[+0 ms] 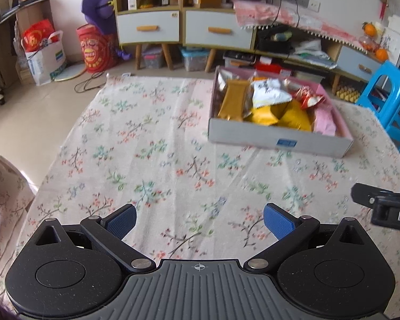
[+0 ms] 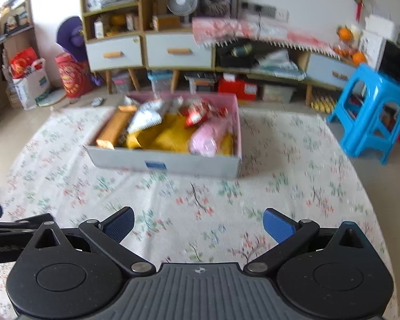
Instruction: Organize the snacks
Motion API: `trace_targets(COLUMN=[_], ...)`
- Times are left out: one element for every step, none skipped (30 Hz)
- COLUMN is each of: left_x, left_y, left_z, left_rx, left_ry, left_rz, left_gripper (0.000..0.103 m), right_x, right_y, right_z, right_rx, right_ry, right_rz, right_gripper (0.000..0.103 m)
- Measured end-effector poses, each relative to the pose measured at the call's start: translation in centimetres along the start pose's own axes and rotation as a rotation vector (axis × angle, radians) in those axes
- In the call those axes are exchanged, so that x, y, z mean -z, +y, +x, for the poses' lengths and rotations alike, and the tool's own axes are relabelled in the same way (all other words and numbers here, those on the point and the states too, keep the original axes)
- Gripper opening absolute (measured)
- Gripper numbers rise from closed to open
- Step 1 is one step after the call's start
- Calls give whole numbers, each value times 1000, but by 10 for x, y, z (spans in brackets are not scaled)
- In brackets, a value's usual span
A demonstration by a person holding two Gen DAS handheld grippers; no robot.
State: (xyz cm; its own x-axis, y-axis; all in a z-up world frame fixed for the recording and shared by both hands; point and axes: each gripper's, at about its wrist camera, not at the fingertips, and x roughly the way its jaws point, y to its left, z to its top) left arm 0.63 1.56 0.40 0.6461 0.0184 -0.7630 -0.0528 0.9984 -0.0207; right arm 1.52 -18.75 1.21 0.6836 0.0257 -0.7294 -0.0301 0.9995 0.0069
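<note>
A shallow grey cardboard box [image 1: 280, 139] with a pink inside stands on the floral tablecloth; it also shows in the right wrist view [image 2: 168, 164]. It holds several snack packs: a gold bar pack [image 1: 233, 100], a white bag [image 1: 269, 93], yellow packs [image 1: 293, 117], a red pack [image 1: 308, 97] and a pink pack [image 1: 325, 121]. My left gripper [image 1: 198, 221] is open and empty, well short of the box. My right gripper [image 2: 198, 224] is open and empty, also short of the box. The right gripper's side shows at the right edge of the left wrist view [image 1: 386, 208].
The floral tablecloth [image 1: 146, 160] covers the table. A blue plastic stool [image 2: 370, 112] stands off the table's right side. Shelves and drawers [image 1: 184, 24] line the far wall. Bags [image 1: 44, 53] stand on the floor at the left.
</note>
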Motion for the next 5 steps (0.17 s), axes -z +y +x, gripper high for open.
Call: trace_targets(left_x=[2, 3, 4, 5, 3], left_y=[0, 2, 2, 3, 4], left_z=[0, 0, 0, 0, 1], left_rx=[-10, -16, -15, -9, -3], left_ry=[-4, -8, -6, -2, 1], left_rz=[5, 8, 10, 8, 4], left_gripper=[102, 102, 102, 102, 102], right_x=[2, 3, 5, 6, 6], right_y=[-3, -7, -10, -13, -16], right_z=[4, 6, 8, 10, 12], right_rx=[-1, -2, -2, -2, -3], right_ry=[18, 36, 51, 65, 80], right_rz=[18, 41, 62, 84, 105], right_gripper=[93, 93, 93, 93, 93])
